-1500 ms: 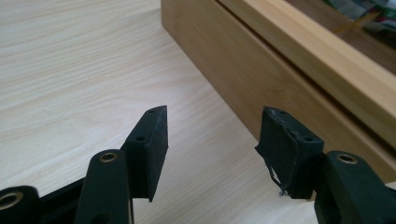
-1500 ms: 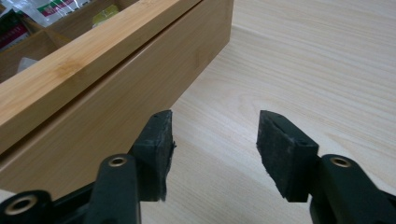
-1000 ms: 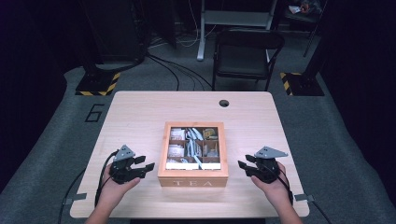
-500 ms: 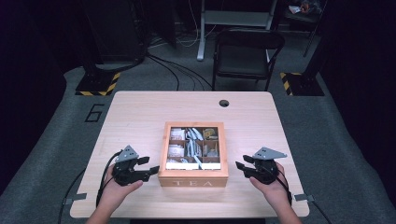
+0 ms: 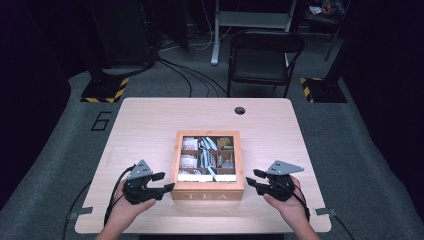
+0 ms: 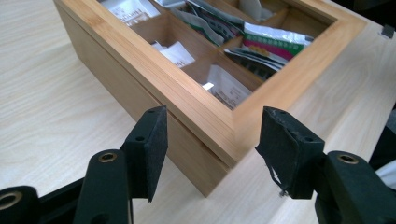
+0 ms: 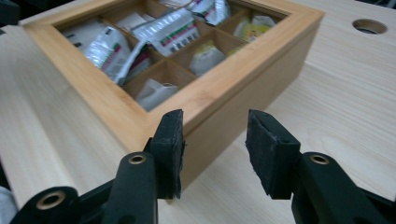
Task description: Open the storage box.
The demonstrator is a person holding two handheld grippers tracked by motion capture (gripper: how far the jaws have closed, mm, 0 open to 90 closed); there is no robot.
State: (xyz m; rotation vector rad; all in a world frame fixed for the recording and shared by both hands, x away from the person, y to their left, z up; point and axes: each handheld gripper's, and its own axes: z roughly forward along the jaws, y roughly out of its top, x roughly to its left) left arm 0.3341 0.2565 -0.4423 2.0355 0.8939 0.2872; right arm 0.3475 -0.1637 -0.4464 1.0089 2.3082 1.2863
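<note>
A wooden tea box (image 5: 208, 187) sits on the light wood worktop (image 5: 140, 125), its compartments holding tea packets (image 5: 206, 155). The left gripper (image 5: 161, 182) and right gripper (image 5: 256, 180) flank its near corners, fingers spread, one at each side.

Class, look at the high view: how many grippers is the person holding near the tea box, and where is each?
2. The left gripper sits at the tea box's front left corner; the right gripper sits at its front right corner. Both have their jaws apart.
</note>
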